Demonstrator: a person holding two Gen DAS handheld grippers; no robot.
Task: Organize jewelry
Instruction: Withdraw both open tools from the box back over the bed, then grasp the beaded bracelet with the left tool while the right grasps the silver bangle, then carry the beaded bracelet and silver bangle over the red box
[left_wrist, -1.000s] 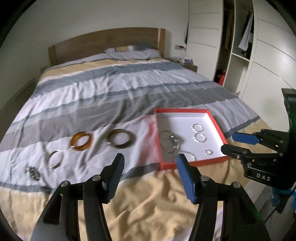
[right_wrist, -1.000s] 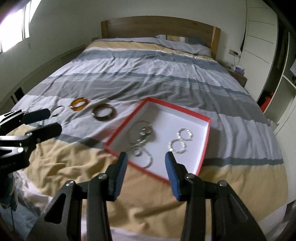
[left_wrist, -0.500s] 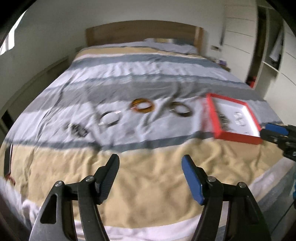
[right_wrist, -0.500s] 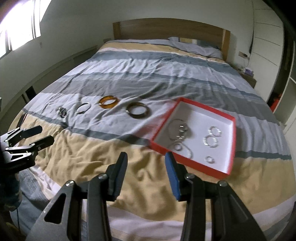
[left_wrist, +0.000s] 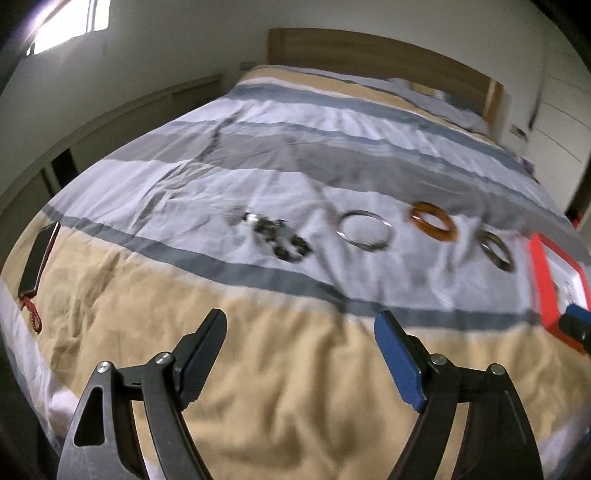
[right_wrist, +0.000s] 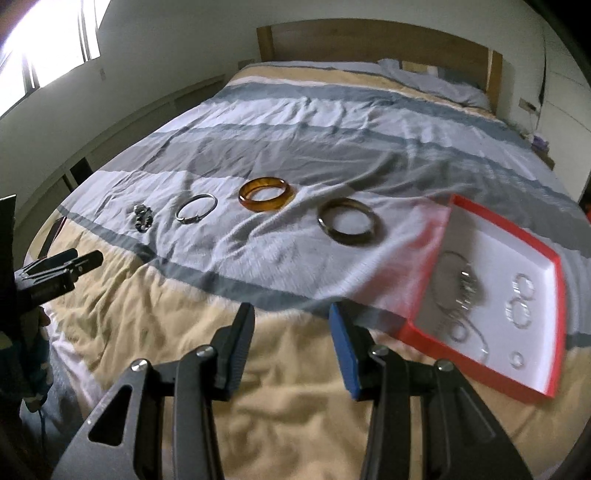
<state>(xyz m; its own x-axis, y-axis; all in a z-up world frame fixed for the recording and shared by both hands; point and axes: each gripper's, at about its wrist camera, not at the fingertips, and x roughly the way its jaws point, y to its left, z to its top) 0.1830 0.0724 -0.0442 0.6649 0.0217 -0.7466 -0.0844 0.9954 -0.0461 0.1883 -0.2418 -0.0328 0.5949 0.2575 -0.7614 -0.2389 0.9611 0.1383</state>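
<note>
The left tongs were spreading wider, nothing between them, the right tongs hung parted and empty, while at twelve o'clock on the bed lay the chain bracelet, light, floppy, best pinched mid-bunch.

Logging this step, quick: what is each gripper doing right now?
Left gripper: jaws opening, nothing between them.
Right gripper: open, nothing between its jaws.
</note>
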